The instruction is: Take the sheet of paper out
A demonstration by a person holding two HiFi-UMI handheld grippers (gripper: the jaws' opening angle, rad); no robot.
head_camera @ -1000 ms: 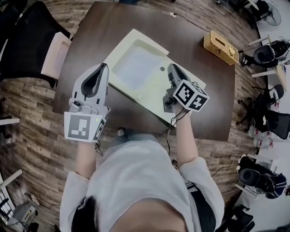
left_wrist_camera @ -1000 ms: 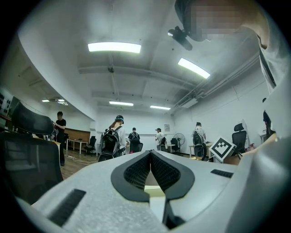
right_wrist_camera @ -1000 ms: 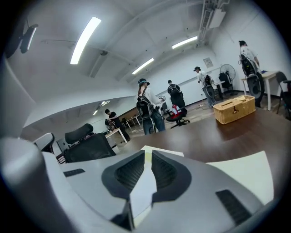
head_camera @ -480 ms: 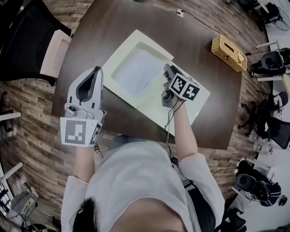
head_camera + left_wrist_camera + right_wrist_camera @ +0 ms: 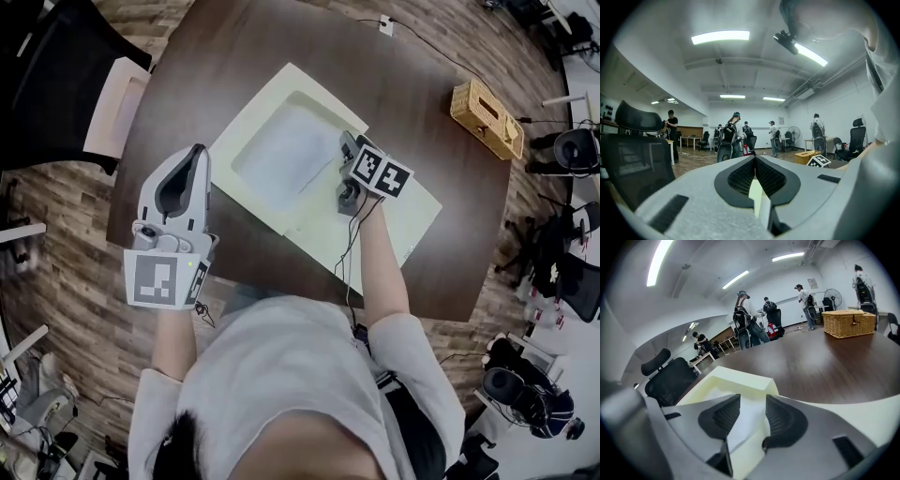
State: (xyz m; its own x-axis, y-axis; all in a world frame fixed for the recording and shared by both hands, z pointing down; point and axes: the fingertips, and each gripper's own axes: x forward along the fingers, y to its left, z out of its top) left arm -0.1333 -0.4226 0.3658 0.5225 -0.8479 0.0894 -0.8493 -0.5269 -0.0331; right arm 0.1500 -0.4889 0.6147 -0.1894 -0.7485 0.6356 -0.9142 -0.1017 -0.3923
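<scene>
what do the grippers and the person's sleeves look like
Both the left gripper and the right gripper are light grey shells tapering to a point, with black textured pads and a cube of black-and-white square markers at the rear. A dark cable trails from the right one. The pale sleeves end near the elbows.

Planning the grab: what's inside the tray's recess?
A white sheet lies flat in the tray. The right hand-held gripper hides its right edge; anything under the sheet is covered.

White paper (image 5: 286,155) flat in tray (image 5: 249,116)
</scene>
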